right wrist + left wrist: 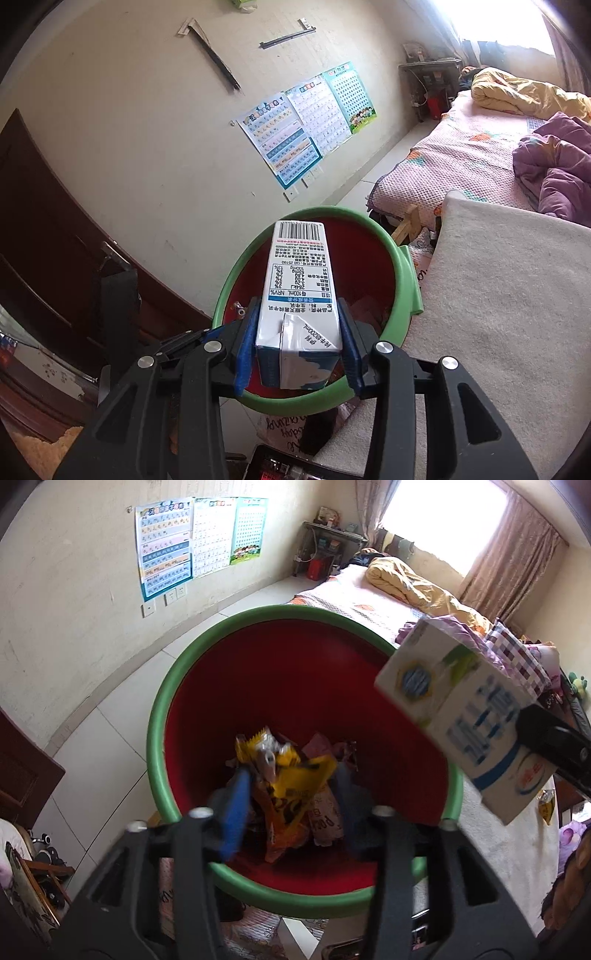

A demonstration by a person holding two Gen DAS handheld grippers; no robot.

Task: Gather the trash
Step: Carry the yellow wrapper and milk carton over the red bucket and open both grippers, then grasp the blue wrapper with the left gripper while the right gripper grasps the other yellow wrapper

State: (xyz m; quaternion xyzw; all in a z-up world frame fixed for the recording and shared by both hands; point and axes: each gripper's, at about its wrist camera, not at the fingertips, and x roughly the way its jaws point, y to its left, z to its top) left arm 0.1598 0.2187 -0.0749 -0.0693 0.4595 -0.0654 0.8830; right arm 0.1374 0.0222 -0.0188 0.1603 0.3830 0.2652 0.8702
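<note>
1. Milk carton – small white/blue box w/ barcode, nutrition table, folded top flap. Lower centre of right wrist view, hanging over the mouth of the bin; in left view it sits at right, above the bin rim.
2. Handling (judgement): prob. empty, so light; card walls semi-stiff, will dent if squeezed hard; coated skin a bit slick. Best hold is across the two flat side faces near one end, as now.
3. Right claw clenched on the carton, blue pads pressed to both sides.
4. Left claw points down into the bin; jaws apart, nothing clearly between them, though blur makes that unsure.
5. Bin: red inside, green rim; yellow wrappers etc. already at bottom.
6. Next, prob.: let go so carton drops in.
</note>
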